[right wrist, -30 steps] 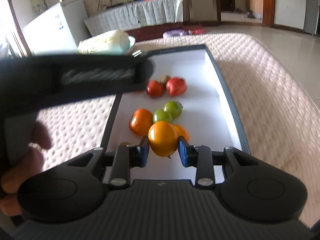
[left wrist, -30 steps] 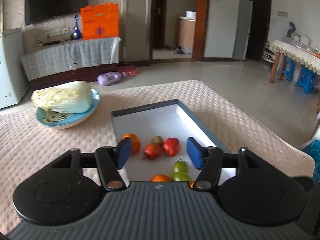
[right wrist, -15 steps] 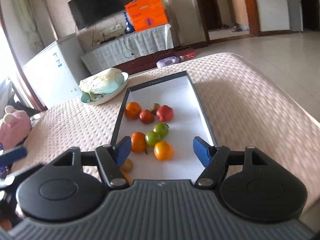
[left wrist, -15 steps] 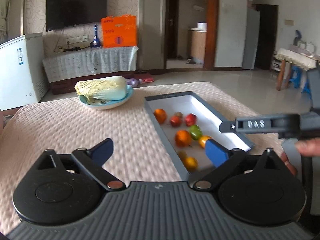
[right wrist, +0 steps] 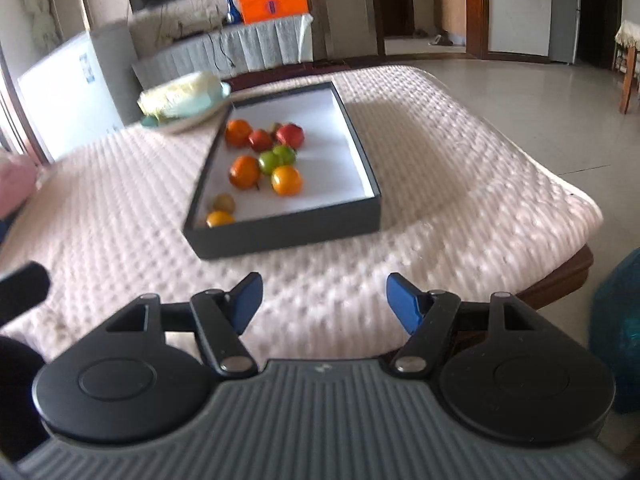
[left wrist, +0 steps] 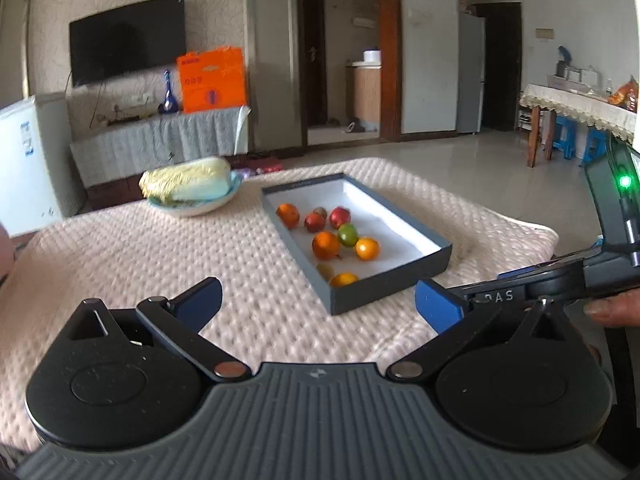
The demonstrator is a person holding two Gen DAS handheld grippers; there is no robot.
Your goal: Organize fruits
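Where both wrist views look across the desk [left wrist: 120,264] under its cream quilted cover: left tool [left wrist: 318,304], blue-padded, spread to its widest, nothing between the pads, held above bare quilt short of the shallow dark-grey rectangular box with white lining [left wrist: 372,294]. Right tool [right wrist: 324,300], likewise blue-padded, parted to a middling width, gripping nothing, held back from the box's near wall [right wrist: 280,236], well apart from it. Fruits all inside the box: large orange fruit [right wrist: 243,171] touching a pair of green fruits [right wrist: 277,158], yellow-orange round fruit [right wrist: 286,181] just in front of them. Farther back, a second orange fruit [right wrist: 237,133], dark red fruit [right wrist: 260,140] and brighter red fruit [right wrist: 290,135] side by side in a row. At the near left corner, small brownish fruit [right wrist: 223,202] and small yellow-orange fruit [right wrist: 219,219], the latter against the near wall. Right half of the lining bare. Beyond the box's far left corner, pale green napa cabbage [left wrist: 188,180] lying on a light blue ceramic plate [left wrist: 192,210]. At the right edge of the left wrist view, part of the right tool's black body with a green lamp [left wrist: 625,180], fingers of a hand [left wrist: 612,312] wrapped beneath it.
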